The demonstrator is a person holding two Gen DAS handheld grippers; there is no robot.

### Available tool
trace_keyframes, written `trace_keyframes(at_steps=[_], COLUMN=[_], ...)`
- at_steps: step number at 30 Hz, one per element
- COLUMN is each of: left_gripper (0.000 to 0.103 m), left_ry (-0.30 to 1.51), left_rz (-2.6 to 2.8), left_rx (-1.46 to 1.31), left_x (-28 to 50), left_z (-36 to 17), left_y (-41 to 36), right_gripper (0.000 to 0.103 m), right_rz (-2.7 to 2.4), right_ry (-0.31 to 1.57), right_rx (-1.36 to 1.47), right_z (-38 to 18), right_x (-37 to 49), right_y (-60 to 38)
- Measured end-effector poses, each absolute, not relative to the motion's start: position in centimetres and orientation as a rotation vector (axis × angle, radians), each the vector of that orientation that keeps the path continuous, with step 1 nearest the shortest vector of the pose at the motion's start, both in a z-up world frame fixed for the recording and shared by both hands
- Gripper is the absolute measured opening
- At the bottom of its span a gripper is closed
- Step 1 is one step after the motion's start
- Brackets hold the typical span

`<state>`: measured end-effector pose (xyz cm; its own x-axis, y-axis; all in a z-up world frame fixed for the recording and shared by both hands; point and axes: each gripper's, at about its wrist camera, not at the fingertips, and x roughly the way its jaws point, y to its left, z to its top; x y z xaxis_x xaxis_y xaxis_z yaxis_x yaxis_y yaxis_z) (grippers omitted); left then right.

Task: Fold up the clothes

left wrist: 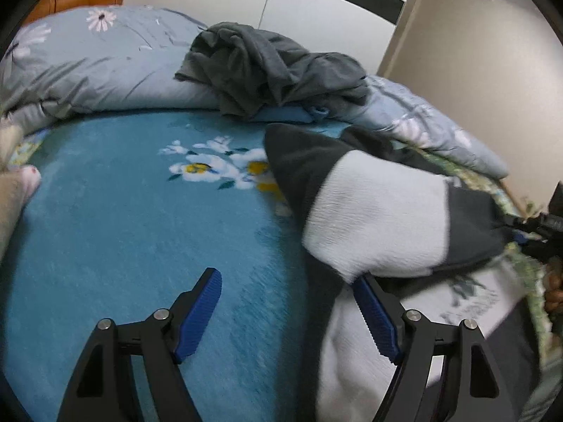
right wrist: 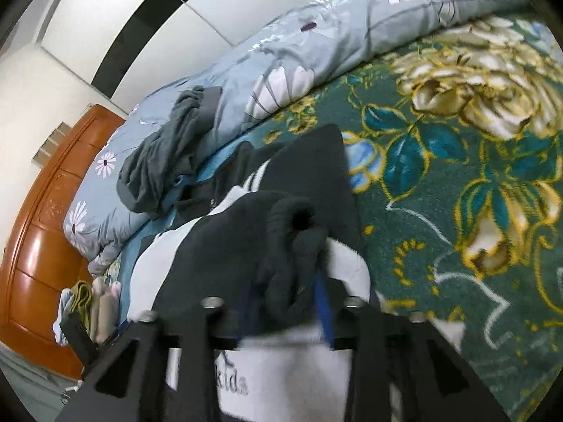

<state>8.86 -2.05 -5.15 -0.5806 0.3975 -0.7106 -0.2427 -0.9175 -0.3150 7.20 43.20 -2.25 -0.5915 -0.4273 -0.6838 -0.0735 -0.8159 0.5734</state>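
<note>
Jaws of the left gripper (left wrist: 286,311) stand wide apart and hold nothing; its right blue pad (left wrist: 376,320) touches the white edge of the sweater (left wrist: 380,211), its left pad lies over bare blue blanket (left wrist: 123,211). Right gripper (right wrist: 288,302) jaws are narrowed onto a bunched dark fold of the sweater, blue pads half buried in the cloth. The sweater, dark with a white band, is stretched between the 2 grippers: ahead and to the right of the left jaws, directly in and under the right ones, where white fabric carries blurred lettering. Beyond both pairs of jaws, a crumpled grey garment (left wrist: 267,66) sits on the pale floral quilt (left wrist: 98,63). Right of the right jaws spreads a green flowered blanket (right wrist: 457,158). Far left of them stands a wooden headboard (right wrist: 42,246).
</note>
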Motion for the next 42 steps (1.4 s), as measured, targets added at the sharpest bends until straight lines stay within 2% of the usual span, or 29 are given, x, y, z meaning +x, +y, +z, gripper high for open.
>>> trace_keyframes(at_steps=[5,15,19,20,22,29,31,36,38,39,42], left_gripper=[0.080,0.080,0.083,0.087,0.103,0.103,0.103,0.101,0.097,0.087,0.070], left_ry=[-0.347,-0.394,-0.388,-0.398,-0.426,-0.266,-0.294,-0.383,-0.416,-0.468,-0.609], left_rz=[2.402,2.211,2.211,2.202,2.145,2.127,2.083,1.988,1.962,1.915,1.821], left_rx=[-1.191,-1.281,-1.294,-1.306,-1.335,-1.360,-1.345,-1.319,-1.315,-1.332,-1.376], left_x=[11.5,17.0,18.8,19.0,19.4,21.6,22.6,24.9,25.4,25.5,25.6], left_z=[-4.7,-6.0,-6.4,-6.4,-6.7,-6.3,-6.3,-6.5,-6.3,-6.6,-7.8], left_y=[-3.3,-2.0,-1.3,-1.3,-1.3,-0.1,-0.5,-1.3,-1.6,-1.8,-2.4], right_gripper=[0.043,0.043,0.043,0.043,0.043,0.043,0.043,0.043,0.043,0.043,0.043], right_rz=[-2.502,-2.459,-2.418,-2.408,-2.399,-2.363,-2.352,-2.300,-2.280,-2.276,-2.246], right_ry=[-0.790,-1.012,-1.017,-1.011,-1.008,-1.029,-1.004,-0.992,-0.978,-0.977,-1.053], right_rx=[1.334,1.339,1.301,1.296,1.283,1.233,1.237,1.226,1.217,1.208,1.171], right_z=[-2.3,-5.4,-5.6,-5.7,-5.8,-6.6,-6.8,-7.2,-7.3,-7.4,-7.9], right_x=[12.7,24.2,26.1,26.4,27.0,29.0,29.5,31.0,31.5,31.7,31.8], right_y=[44.6,49.7,48.8,48.5,48.2,47.5,46.9,45.8,45.3,45.2,45.9])
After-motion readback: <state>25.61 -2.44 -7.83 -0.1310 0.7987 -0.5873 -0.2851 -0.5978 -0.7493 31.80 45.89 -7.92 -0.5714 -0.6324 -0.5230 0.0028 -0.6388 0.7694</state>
